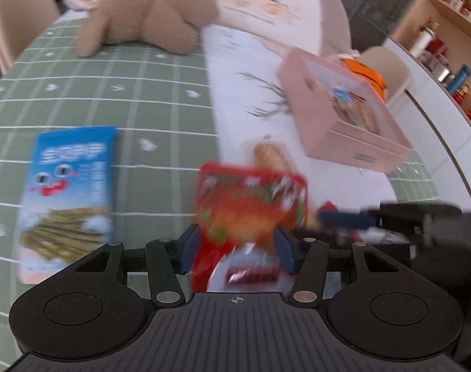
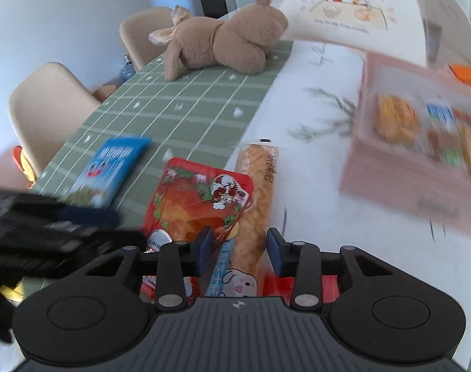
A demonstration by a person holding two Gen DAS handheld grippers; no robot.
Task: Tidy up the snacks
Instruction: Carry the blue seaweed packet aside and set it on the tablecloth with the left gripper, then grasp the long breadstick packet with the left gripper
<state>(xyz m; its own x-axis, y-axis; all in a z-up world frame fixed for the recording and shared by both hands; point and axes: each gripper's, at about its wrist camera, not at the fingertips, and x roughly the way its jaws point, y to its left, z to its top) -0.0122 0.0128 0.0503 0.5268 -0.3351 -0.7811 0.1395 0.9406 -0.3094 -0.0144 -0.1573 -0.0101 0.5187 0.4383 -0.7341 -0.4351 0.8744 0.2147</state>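
A green checked table (image 2: 189, 114) stood among beige chairs (image 2: 46, 108), shelves at one side, bare cloth toward its far edge. The left gripper (image 1: 237, 245) clamped the red snack packet (image 1: 251, 198); the right gripper (image 2: 240, 249) straddled the twisted bread stick (image 2: 258, 192), grip uncertain, near the pink box (image 2: 399, 167).

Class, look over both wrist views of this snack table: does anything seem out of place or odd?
Yes. A brown plush toy lies on its side on the green checked tablecloth, and it is no snack. Also, the red snack packet overlaps the long bread stick pack instead of lying apart from it.
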